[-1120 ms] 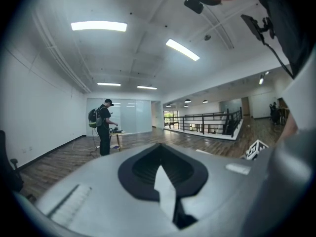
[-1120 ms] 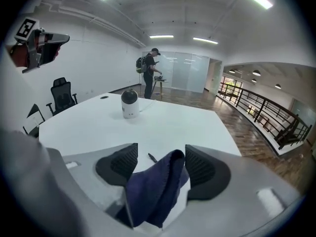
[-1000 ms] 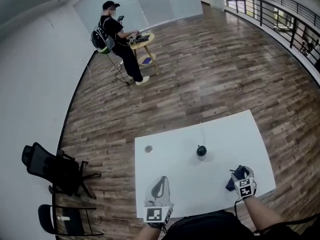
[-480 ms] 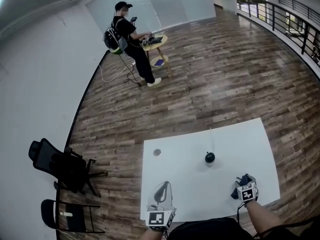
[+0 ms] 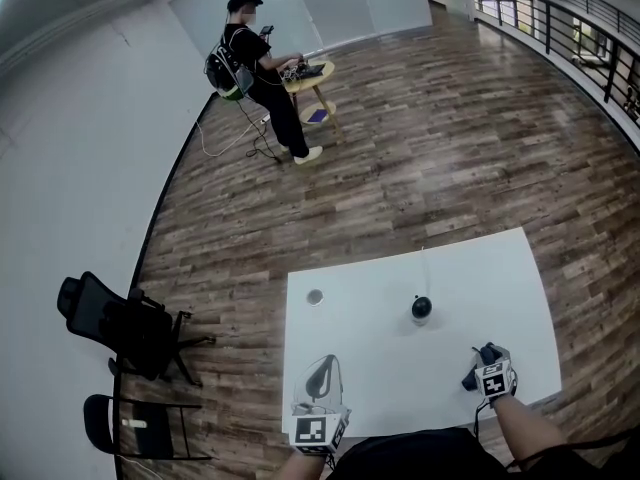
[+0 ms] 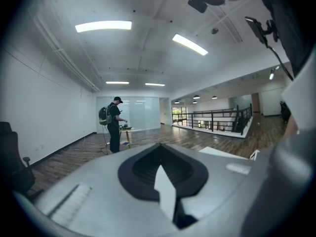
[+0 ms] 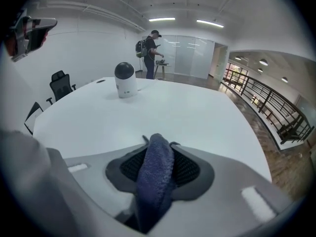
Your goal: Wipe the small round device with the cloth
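- Surface (image 5: 380, 353): a white rectangular top on a wood floor. It carries the device near its middle, and the cloth at the near right edge.
- Left hand-held gripper (image 5: 324, 360): it hangs over the near left edge, pointing almost level. Its jaws are together and nothing is between them.
- Right hand-held gripper (image 7: 157, 141): it is tilted down at the near right of the surface. Its jaws have just been closing, and the pads now press on a fold of the cloth from both sides.
- Cloth (image 7: 155, 181): dark blue terry, bunched into a thick roll between the pads.
  - It looks soft, light and limp, and it squashes under the grip instead of resisting it.
  - A hold on a doubled fold, as here, seems secure.
  - How much of it hangs free beyond the jaws cannot be made out.
- Device (image 7: 125, 80): a small upright body with a white lower part and a dark domed cap. It stands well apart from both hand-held grippers.
  - A thin line runs from it toward the far edge and is probably a cable.
  - The shell looks hard, smooth and light, so it is likely to slide or tip under a sideways wipe.
  - The dome offers no hold.
  - The straight white sides are the better place for the empty left hand-held gripper to steady it.
  - Light pressure is advisable.
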Tool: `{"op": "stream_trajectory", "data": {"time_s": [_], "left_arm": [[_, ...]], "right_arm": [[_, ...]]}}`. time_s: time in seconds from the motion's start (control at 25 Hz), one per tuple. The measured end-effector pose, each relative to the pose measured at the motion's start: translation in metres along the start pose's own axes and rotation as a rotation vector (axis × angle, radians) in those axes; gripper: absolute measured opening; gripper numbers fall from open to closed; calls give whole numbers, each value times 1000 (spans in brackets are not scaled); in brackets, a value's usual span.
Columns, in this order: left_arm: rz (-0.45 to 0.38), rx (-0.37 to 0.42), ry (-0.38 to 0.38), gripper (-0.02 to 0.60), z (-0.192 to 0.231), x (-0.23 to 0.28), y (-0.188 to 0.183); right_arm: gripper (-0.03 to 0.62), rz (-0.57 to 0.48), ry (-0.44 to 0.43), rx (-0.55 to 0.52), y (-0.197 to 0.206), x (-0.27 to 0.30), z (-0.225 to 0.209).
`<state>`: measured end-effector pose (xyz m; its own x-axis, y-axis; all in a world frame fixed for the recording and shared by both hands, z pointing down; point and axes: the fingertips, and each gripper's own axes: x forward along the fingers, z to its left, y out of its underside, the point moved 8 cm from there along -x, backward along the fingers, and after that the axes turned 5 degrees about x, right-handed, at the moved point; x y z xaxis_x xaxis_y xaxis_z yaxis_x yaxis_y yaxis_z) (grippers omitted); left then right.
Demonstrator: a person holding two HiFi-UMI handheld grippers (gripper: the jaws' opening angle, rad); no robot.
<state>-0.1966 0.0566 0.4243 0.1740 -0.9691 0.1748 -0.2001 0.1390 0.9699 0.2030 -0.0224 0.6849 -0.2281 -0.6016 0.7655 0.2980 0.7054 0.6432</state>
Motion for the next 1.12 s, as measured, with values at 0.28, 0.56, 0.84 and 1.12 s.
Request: {"op": "stream_trajectory", "data": {"time_s": [0.28, 0.56, 0.84, 1.12], "left_arm": [[-33, -46, 20, 6, -4, 10, -12], [-54, -74, 44, 6, -6, 20, -17], [-57, -85, 46, 6, 0, 25, -19], [-51, -98, 33, 6, 6, 22, -18]], "right_arm": [[84, 5, -20, 5, -11, -2, 2], [78, -113, -24, -10, -55, -11, 9], [78, -227, -32, -28, -100, -18, 15], [77, -301, -61, -49, -140, -26, 28]]}}
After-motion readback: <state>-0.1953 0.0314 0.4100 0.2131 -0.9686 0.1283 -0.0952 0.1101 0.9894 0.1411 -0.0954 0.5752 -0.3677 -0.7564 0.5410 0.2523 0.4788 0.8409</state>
